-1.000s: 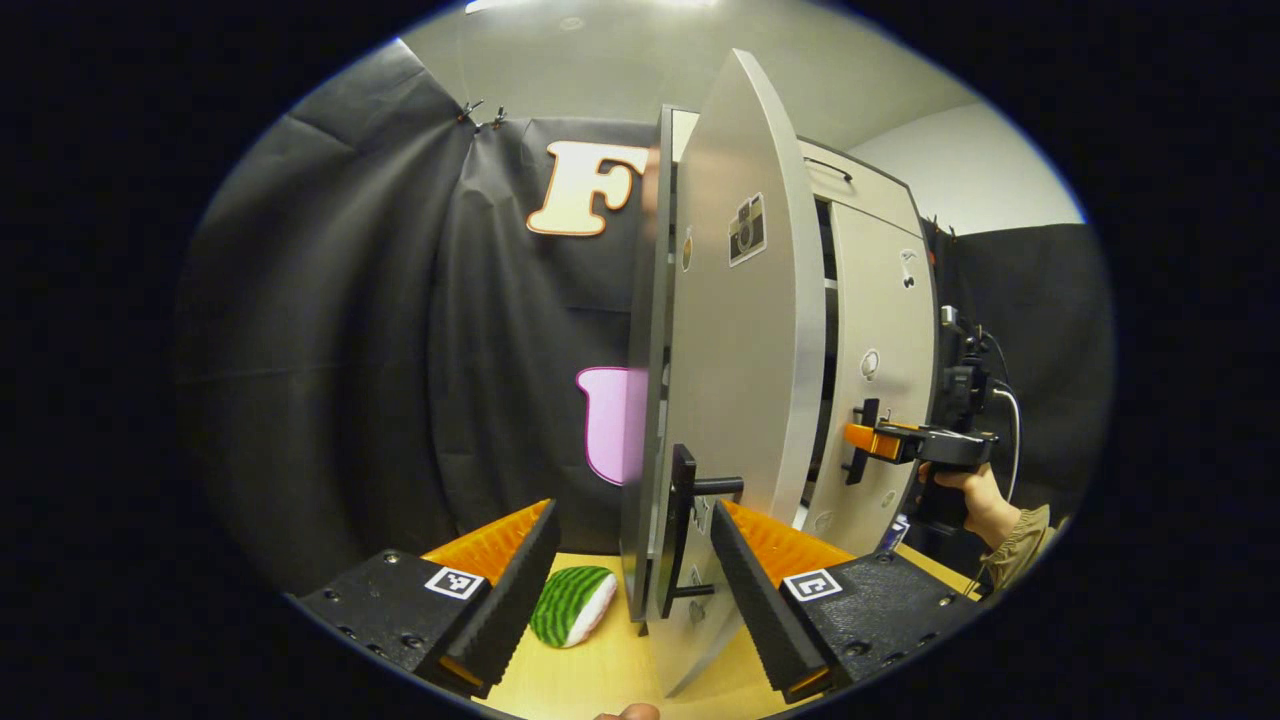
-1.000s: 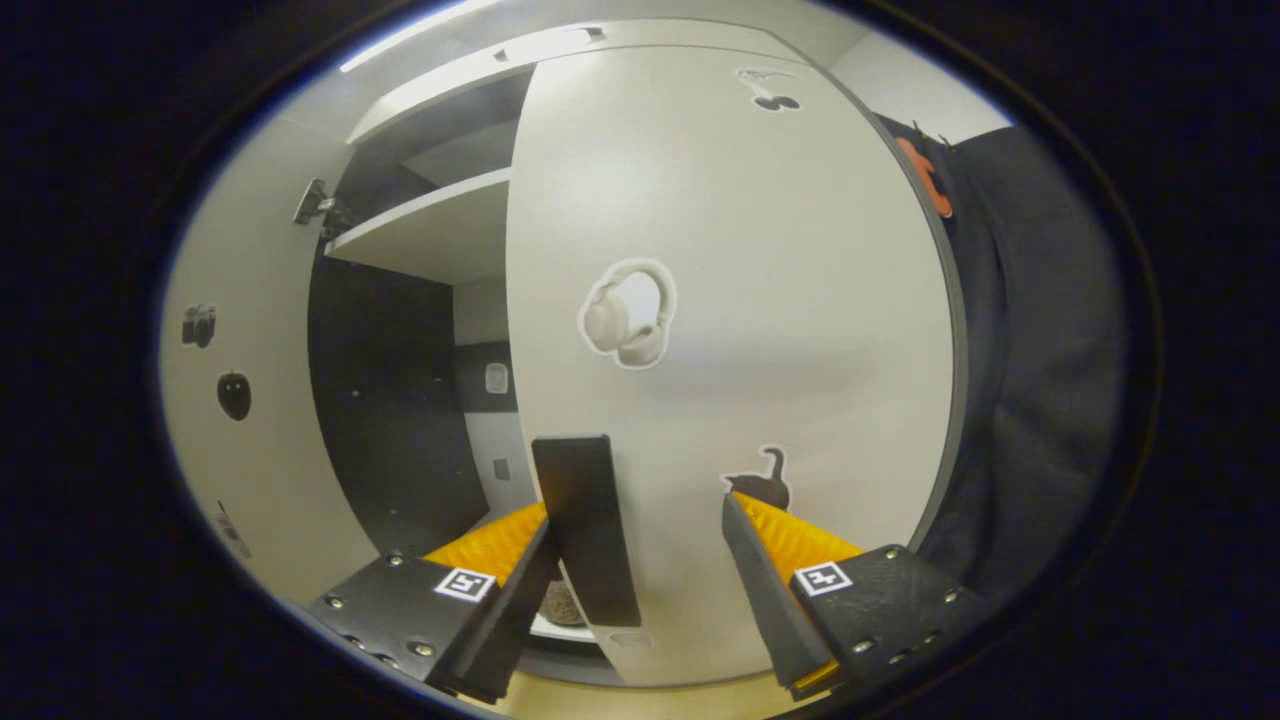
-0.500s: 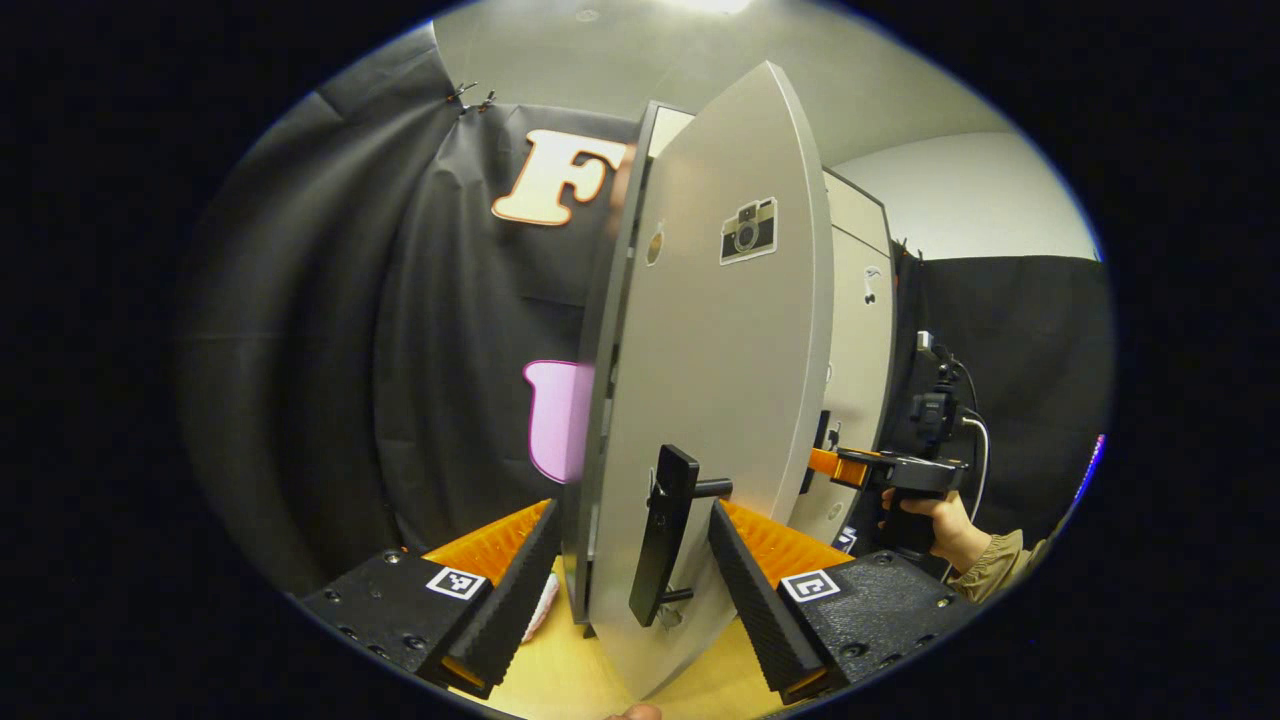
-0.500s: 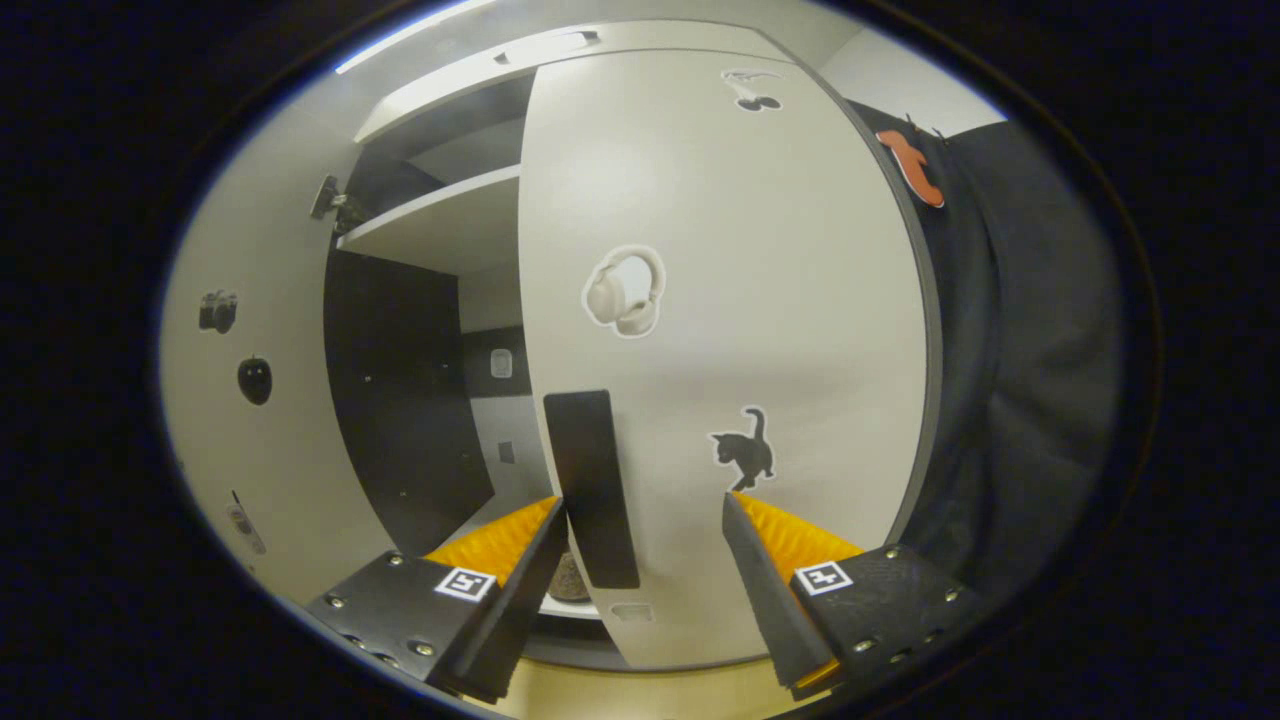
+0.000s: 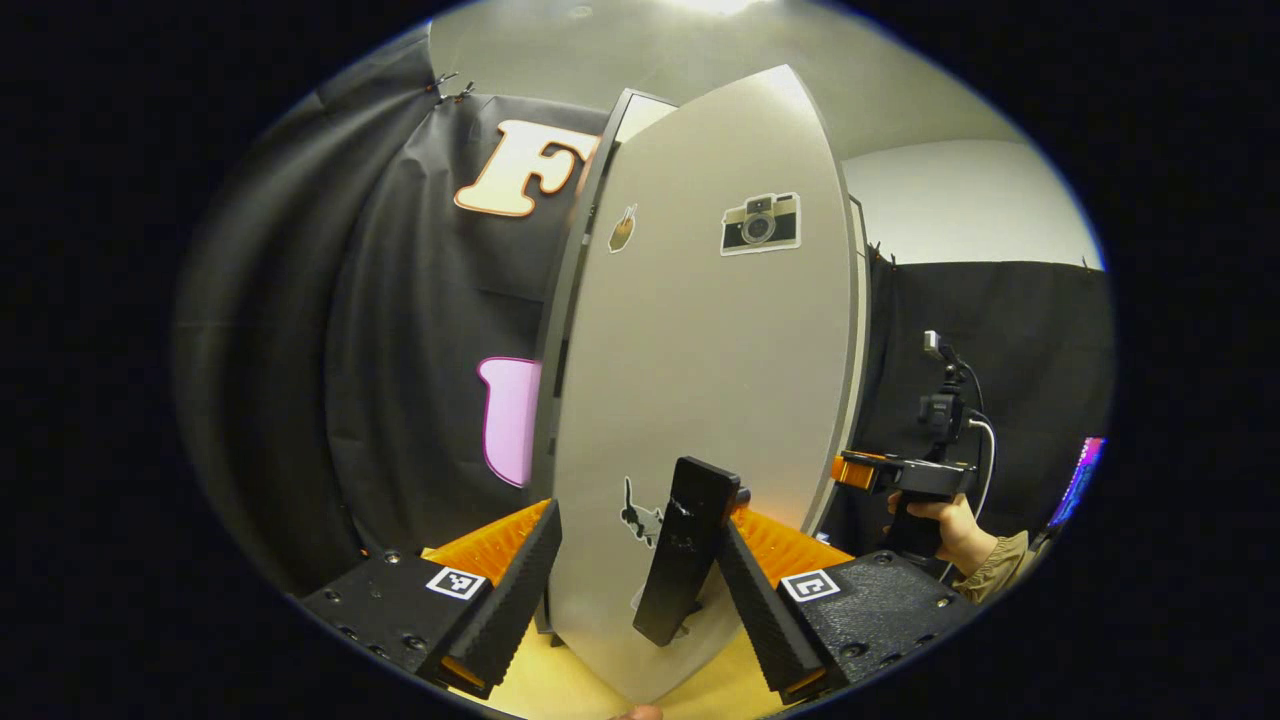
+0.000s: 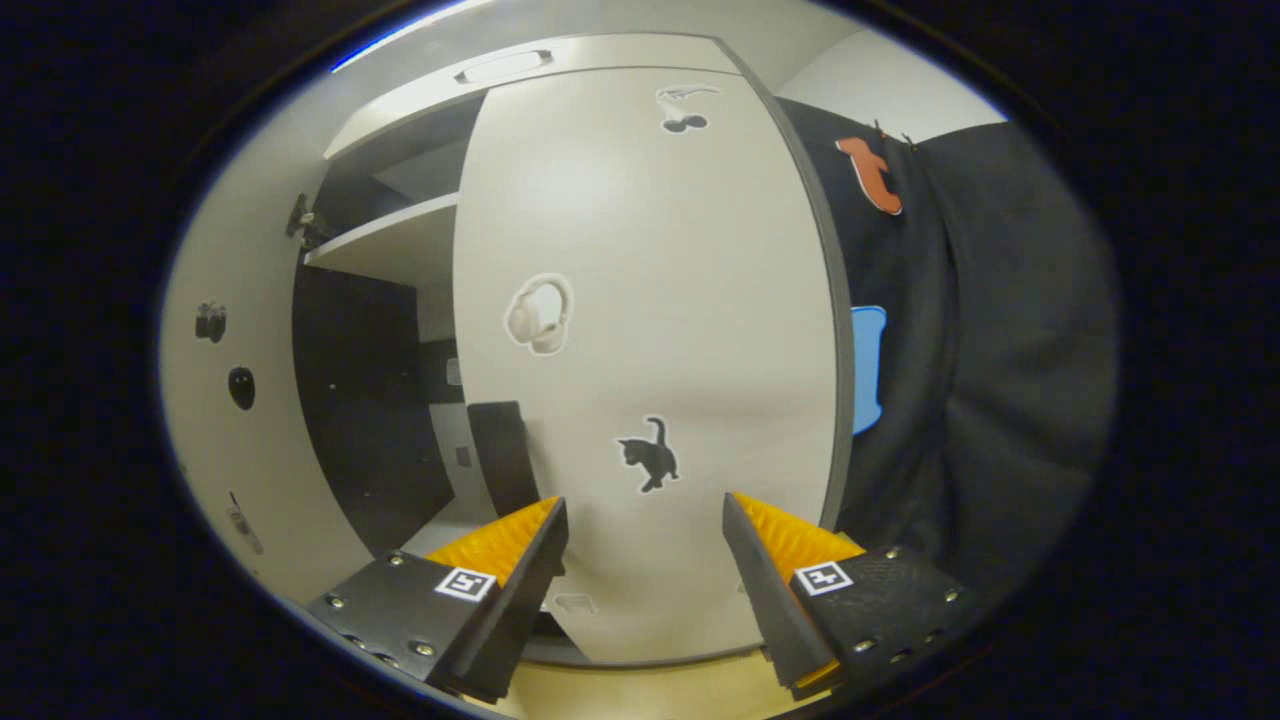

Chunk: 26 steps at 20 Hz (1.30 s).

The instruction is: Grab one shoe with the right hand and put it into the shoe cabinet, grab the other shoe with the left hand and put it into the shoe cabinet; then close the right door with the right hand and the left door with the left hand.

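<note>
Door-closing step. Left gripper (image 5: 635, 585) wide open, left door (image 5: 700, 380) and its handle (image 5: 685, 560) between fingers. Right gripper (image 6: 645, 585) wide open facing right door (image 6: 640, 350), nearly shut. Shoes hidden. Next: push left door flush.

The left door (image 5: 700, 380) of the shoe cabinet has a smooth, satin pale-grey face with a soft sheen from the ceiling light, and flat paper-like stickers lie on it. Its handle (image 5: 685, 560) looks like matt black plastic or painted metal. The right door (image 6: 650, 330) is the same smooth, faintly glossy panel. The desk (image 5: 570, 690) shows a light wood-look top, smooth. The booth wall (image 5: 330, 380) is matt black cloth, hanging in folds. The left hand-held gripper (image 5: 635, 580) has ribbed inner fingers and grainy matt plastic housings.
</note>
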Motion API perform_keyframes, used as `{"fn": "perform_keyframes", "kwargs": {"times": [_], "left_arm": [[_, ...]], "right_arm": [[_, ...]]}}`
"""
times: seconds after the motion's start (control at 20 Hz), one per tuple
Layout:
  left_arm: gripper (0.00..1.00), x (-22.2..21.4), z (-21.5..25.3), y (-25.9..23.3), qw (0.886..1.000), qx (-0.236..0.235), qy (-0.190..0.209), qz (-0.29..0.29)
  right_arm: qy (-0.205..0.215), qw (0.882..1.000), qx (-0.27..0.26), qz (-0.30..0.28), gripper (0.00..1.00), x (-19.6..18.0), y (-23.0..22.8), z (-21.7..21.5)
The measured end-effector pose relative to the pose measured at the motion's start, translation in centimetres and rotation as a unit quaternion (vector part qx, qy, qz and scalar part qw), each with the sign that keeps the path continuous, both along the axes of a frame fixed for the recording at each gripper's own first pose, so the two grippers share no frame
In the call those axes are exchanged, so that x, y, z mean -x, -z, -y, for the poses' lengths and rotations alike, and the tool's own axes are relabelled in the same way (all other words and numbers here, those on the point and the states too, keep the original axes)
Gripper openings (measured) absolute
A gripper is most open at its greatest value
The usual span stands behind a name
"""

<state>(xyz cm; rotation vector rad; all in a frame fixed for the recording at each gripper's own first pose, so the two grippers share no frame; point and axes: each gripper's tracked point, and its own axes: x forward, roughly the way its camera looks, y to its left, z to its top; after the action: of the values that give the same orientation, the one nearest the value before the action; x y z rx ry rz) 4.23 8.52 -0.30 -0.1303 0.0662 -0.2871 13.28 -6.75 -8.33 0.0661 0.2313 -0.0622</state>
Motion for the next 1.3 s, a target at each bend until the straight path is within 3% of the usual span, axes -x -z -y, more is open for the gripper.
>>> {"fn": "perform_keyframes", "kwargs": {"times": [0.05,0.35,0.65,0.8,1.25,1.3], "left_arm": [[0.92,-0.3,0.0,0.1,1.0,0.001,0.003,-0.002],[0.92,-1.2,1.7,-0.1,0.999,-0.03,-0.011,0.008],[0.92,-0.3,2.7,0.8,1.0,0.004,-0.002,-0.012],[0.92,-0.1,3.3,0.7,1.0,-0.001,0.001,-0.007],[0.92,-3.5,8.7,1.6,0.999,0.005,0.054,-0.004],[0.87,-4.0,9.2,1.6,0.998,0.004,0.059,-0.002]], "right_arm": [[0.004,1.0,0.002,-0.002,0.9,0.2,0.1,0.4],[0.023,1.0,0.008,-0.012,0.93,1.1,0.7,2.5],[0.028,0.999,-0.001,-0.017,0.9,1.3,1.5,3.4],[0.025,0.999,-0.006,-0.02,0.9,1.1,1.8,3.3],[0.037,0.999,-0.003,-0.025,0.93,1.6,2.1,6.0],[0.044,0.999,-0.002,-0.026,0.93,1.8,2.0,6.8]]}}
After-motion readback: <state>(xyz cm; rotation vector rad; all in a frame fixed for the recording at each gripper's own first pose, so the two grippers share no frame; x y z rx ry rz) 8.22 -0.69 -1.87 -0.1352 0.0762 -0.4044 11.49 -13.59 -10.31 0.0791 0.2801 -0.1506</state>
